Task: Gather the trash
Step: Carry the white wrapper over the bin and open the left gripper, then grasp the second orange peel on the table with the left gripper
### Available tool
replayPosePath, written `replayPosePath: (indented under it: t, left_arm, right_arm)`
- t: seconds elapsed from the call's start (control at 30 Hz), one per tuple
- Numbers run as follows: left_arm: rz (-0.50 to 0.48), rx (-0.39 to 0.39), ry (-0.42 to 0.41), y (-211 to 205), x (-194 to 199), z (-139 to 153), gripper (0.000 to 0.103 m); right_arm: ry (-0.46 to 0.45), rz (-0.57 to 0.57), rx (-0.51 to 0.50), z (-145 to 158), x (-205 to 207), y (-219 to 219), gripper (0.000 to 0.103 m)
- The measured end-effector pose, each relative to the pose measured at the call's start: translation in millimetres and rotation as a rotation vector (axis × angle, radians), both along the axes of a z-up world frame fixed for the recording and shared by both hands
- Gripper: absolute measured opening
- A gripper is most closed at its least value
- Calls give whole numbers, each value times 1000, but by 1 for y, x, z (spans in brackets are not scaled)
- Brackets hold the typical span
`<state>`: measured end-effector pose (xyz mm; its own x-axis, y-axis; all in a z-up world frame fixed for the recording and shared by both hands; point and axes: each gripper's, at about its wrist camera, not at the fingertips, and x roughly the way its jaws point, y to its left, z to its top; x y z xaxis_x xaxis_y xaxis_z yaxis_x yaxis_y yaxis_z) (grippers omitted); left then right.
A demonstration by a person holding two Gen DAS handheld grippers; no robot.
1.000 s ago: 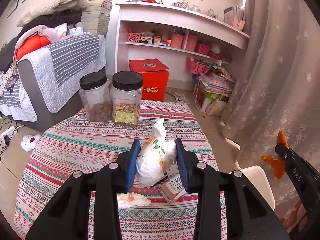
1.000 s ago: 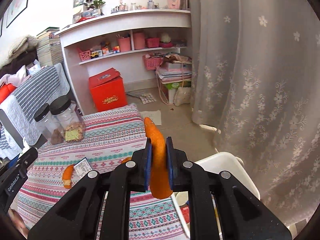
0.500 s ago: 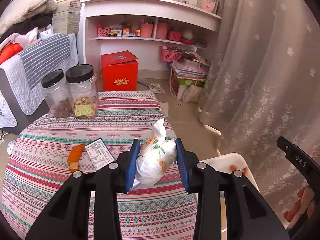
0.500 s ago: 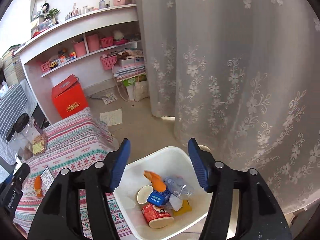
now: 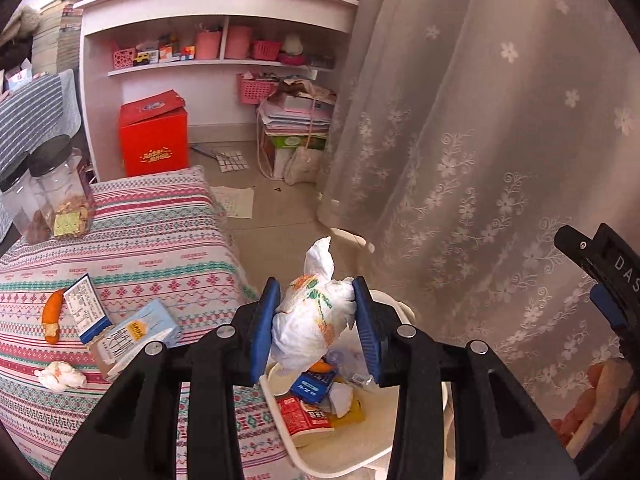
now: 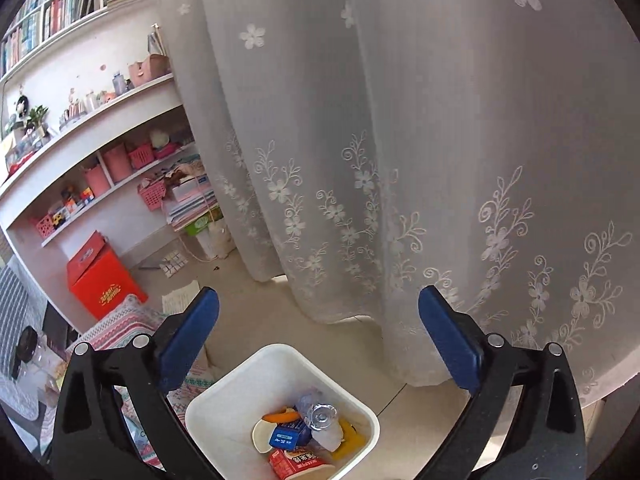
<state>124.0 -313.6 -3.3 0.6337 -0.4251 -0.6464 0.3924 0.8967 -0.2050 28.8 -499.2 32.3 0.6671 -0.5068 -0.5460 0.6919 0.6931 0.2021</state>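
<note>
left gripper point(image 5: 314, 330): its blue pads pinch a crumpled white plastic bag point(image 5: 310, 320) with orange and green print; the jaws are easing apart, though the pads still press the bag's sides.
bag's place: held above the near edge of the white bin point(image 5: 384, 432), just past the table's edge.
right gripper point(image 6: 318, 336): fingers spread wide and opening, nothing between them; it hangs over the bin in front of the curtain point(image 6: 400, 140).
bin's contents: an orange peel point(image 6: 282, 416), a blue carton point(image 6: 290, 436), a red carton point(image 6: 298, 464), a clear plastic bottle point(image 6: 318, 412) with a silver cap, a round white lid and something yellow.
table point(image 5: 120, 240): striped patterned cloth, just beside the bin.
trash left on table: another orange peel piece point(image 5: 53, 316), a small printed box point(image 5: 86, 308), a light blue box point(image 5: 138, 332), a crumpled tissue point(image 5: 60, 375).
far side of table: two black-lidded jars point(image 5: 60, 196).
</note>
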Motion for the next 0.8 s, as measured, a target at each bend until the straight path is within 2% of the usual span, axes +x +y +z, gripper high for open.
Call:
replayPosePath:
  t: [0.03, 0.07, 0.1, 0.17, 0.23, 0.5, 0.63, 0.8]
  left_arm:
    - [-21, -6, 8, -7, 0, 0, 39]
    - [-43, -6, 18, -14, 0, -1, 45]
    - [-59, -3, 28, -20, 0, -2, 58]
    - [-60, 10, 30, -28, -1, -4, 68]
    - [-63, 36, 25, -33, -3, -5, 69]
    - [-17, 131, -40, -27, -9, -2, 88]
    - [10, 174, -48, -12, -4, -4, 88]
    - [77, 204, -46, 23, 4, -6, 88]
  right_arm:
    - [-3, -9, 3, 0, -2, -2, 96]
    - [-4, -14, 4, 0, -3, -5, 96]
    - [-6, -19, 7, 0, -4, -6, 96]
    - [-10, -28, 12, 0, -7, -10, 96]
    - [-12, -37, 8, 0, -9, -12, 96]
    - [28, -35, -3, -5, -8, -8, 96]
    - [62, 12, -8, -9, 4, 8, 96]
    - [97, 87, -61, -9, 21, 40, 96]
